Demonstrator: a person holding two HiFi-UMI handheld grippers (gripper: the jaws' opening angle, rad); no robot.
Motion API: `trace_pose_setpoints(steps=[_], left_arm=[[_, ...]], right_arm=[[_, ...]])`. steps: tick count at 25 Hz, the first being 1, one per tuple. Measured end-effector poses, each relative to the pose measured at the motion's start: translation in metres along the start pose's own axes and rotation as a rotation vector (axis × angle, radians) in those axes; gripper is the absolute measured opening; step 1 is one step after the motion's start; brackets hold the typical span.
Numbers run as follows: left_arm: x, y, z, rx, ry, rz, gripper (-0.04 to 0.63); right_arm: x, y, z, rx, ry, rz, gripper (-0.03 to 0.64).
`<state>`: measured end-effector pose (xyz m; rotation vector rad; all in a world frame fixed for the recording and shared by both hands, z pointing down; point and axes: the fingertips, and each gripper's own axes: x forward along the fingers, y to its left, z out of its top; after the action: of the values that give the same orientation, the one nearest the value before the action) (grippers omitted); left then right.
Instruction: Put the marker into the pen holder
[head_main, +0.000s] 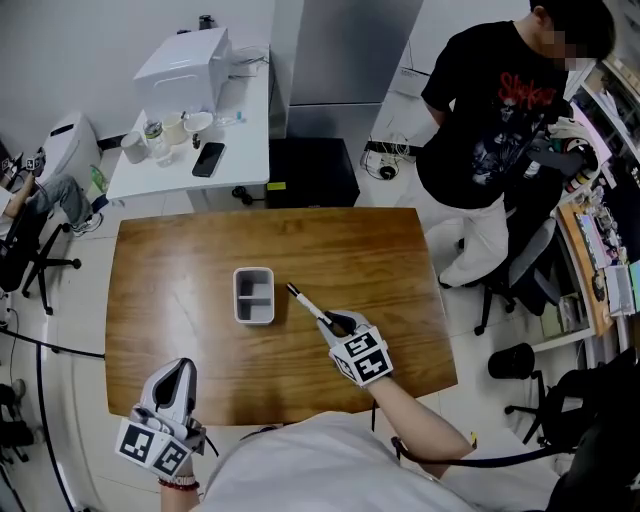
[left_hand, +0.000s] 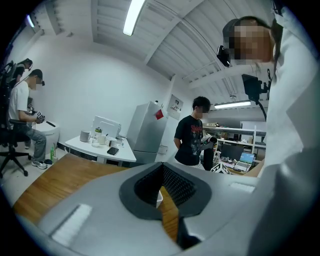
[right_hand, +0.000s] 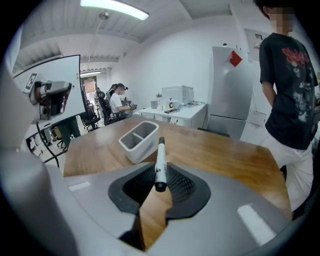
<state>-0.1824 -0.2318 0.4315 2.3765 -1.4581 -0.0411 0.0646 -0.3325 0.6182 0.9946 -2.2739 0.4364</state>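
A white marker (head_main: 307, 304) with black ends juts forward from my right gripper (head_main: 335, 323), whose jaws are shut on its rear end. Its tip points at the grey two-compartment pen holder (head_main: 254, 270), which stands on the wooden table (head_main: 180, 270) just left of the tip. In the right gripper view the marker (right_hand: 160, 160) rises from the jaws of my right gripper (right_hand: 159, 183) toward the pen holder (right_hand: 131, 144). My left gripper (head_main: 180, 368) rests near the table's front left edge, jaws together with nothing between them; in its own view the left gripper (left_hand: 161, 172) faces across the table.
A person in a black shirt (head_main: 500, 120) stands beyond the table's far right corner. A white side table (head_main: 240, 140) at the back holds a phone, cups and a white appliance. A black cabinet (head_main: 310, 170) sits behind the table. Office chairs stand at both sides.
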Motion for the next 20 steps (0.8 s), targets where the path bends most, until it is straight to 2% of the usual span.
trace_pose_setpoints(steps=[4, 7, 11, 20], left_arm=[[-0.002, 0.000, 0.000, -0.006, -0.006, 0.004, -0.006], [-0.005, 0.004, 0.000, -0.013, -0.014, 0.014, -0.006], [-0.010, 0.008, 0.001, -0.022, -0.024, 0.027, -0.007], [-0.031, 0.024, -0.001, -0.047, -0.039, 0.082, -0.006]], right_arm=[[-0.016, 0.010, 0.036, -0.004, -0.086, 0.026, 0.066], [-0.020, 0.032, 0.054, -0.048, -0.104, 0.087, 0.066], [-0.009, 0.060, 0.051, -0.118, -0.050, 0.165, 0.066], [0.027, 0.090, 0.051, -0.207, 0.034, 0.230, 0.066]])
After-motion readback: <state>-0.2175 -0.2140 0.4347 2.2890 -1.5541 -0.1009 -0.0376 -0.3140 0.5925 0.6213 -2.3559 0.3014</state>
